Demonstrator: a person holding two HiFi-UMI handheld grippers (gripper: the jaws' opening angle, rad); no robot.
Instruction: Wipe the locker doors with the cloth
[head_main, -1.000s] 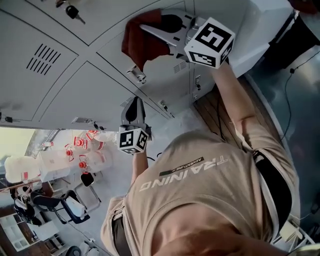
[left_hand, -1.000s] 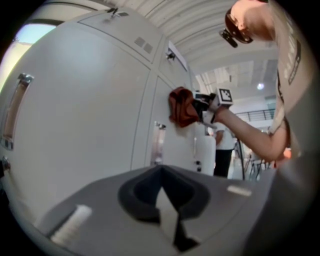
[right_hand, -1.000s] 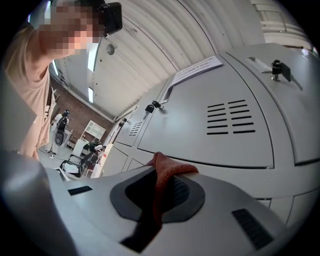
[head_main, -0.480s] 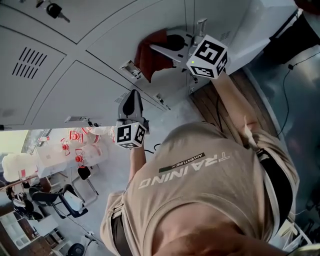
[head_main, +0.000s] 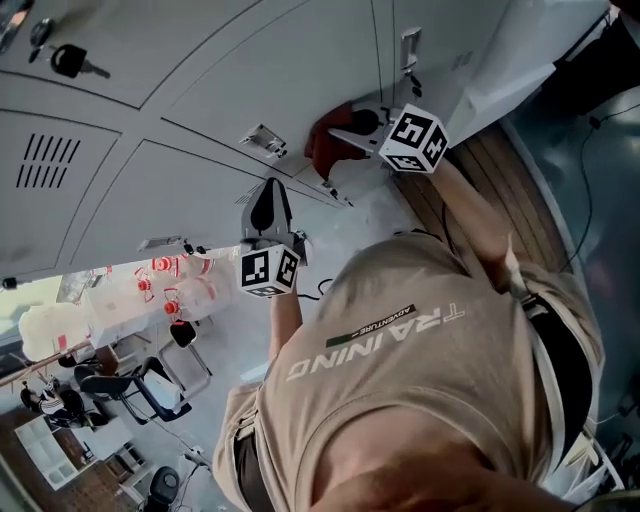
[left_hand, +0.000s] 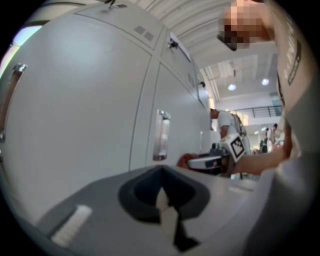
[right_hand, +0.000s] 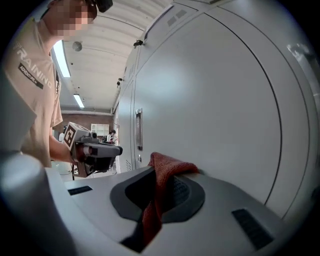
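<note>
Swept further along the door (head_main: 290, 80) since the earlier frame, the cloth (head_main: 322, 148), judged soft and light, is pinched at a fold by the right gripper (head_main: 350, 135) against that door, while the left gripper (head_main: 266, 205) is closed on nothing.

Bright overhead strip lights (right_hand: 61, 59), soft shadows, fisheye edges, blurred foreground.

left gripper (head_main: 267, 195) closed, right gripper (head_main: 342, 136) clamped

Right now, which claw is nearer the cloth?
Right. The right claw is shut on the cloth, against the locker door. The left claw is shut on nothing, off to the side, clear of the cloth.
</note>
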